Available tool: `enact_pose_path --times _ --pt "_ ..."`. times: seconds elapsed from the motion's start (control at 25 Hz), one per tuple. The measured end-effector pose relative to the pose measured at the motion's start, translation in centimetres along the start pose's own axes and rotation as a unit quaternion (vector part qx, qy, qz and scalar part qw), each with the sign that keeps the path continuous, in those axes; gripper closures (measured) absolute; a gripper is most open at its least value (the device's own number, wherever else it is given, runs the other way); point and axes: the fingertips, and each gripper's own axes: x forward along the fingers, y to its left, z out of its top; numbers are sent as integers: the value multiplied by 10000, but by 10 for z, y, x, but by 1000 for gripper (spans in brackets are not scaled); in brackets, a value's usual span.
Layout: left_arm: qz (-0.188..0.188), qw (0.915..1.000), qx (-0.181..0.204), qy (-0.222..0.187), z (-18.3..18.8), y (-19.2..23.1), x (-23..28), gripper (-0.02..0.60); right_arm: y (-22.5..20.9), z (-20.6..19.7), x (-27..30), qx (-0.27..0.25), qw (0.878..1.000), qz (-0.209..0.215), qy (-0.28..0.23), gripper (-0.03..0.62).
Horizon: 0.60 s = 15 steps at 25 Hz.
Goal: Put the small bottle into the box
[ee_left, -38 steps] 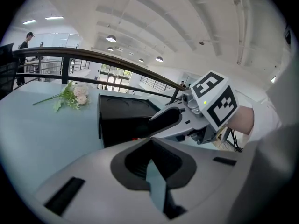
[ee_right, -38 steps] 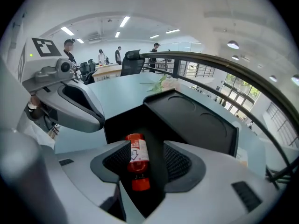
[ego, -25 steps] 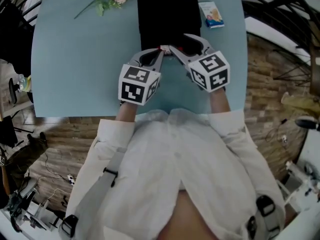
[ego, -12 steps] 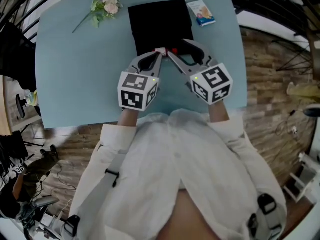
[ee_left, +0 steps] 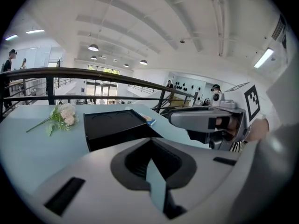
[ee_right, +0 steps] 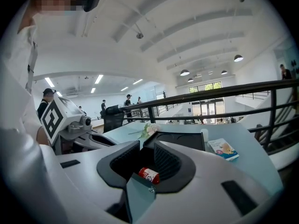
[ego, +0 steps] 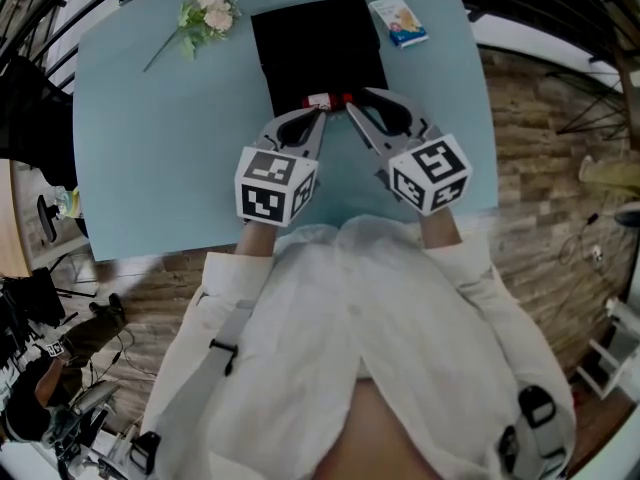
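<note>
Progress looks to be about halfway. The small red bottle with a white label (ee_right: 149, 175) is in a grip and seems lifted off the pale blue table (ego: 150, 168). It is not yet in the shallow black rectangular box (ego: 300, 28). That box lies at the middle of the table's far edge, and no bottle shows inside it in either gripper view. The bottle hangs crosswise just short of the box's near wall, on the side toward the table's middle. By my reading, three steps are left: carry the bottle over that wall, lower it inside, and let go.

The right gripper (ee_right: 147, 146) has just been closing its jaws, and the bottle lies between them. The jaws stand roughly half closed, with a ribbed black pad (ee_right: 166, 160) on either side of the bottle, which sits well back from the tips. Both pads look to be pressing on it, end to end. I therefore take it as clamped rather than loosely cradled.

The left gripper (ee_left: 150, 140) has its jaws brought together, tips meeting, with nothing between them. In the head view its tips are just beside the bottle's white end. I cannot tell whether they touch it.
</note>
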Motion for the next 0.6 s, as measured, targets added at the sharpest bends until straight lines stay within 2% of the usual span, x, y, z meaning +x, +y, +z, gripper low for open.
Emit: enact_pose_path --times 0.12,0.28,0.6 --pt "-10 10000 11 41 -3 -1 0 578 -2 -2 -2 -22 10000 -67 8 533" --pt "-8 10000 -15 46 -4 -2 0 578 1 -5 -3 -48 10000 45 -4 567" --pt "15 9998 -153 89 -11 -2 -2 578 8 -18 -1 49 9998 114 183 585"
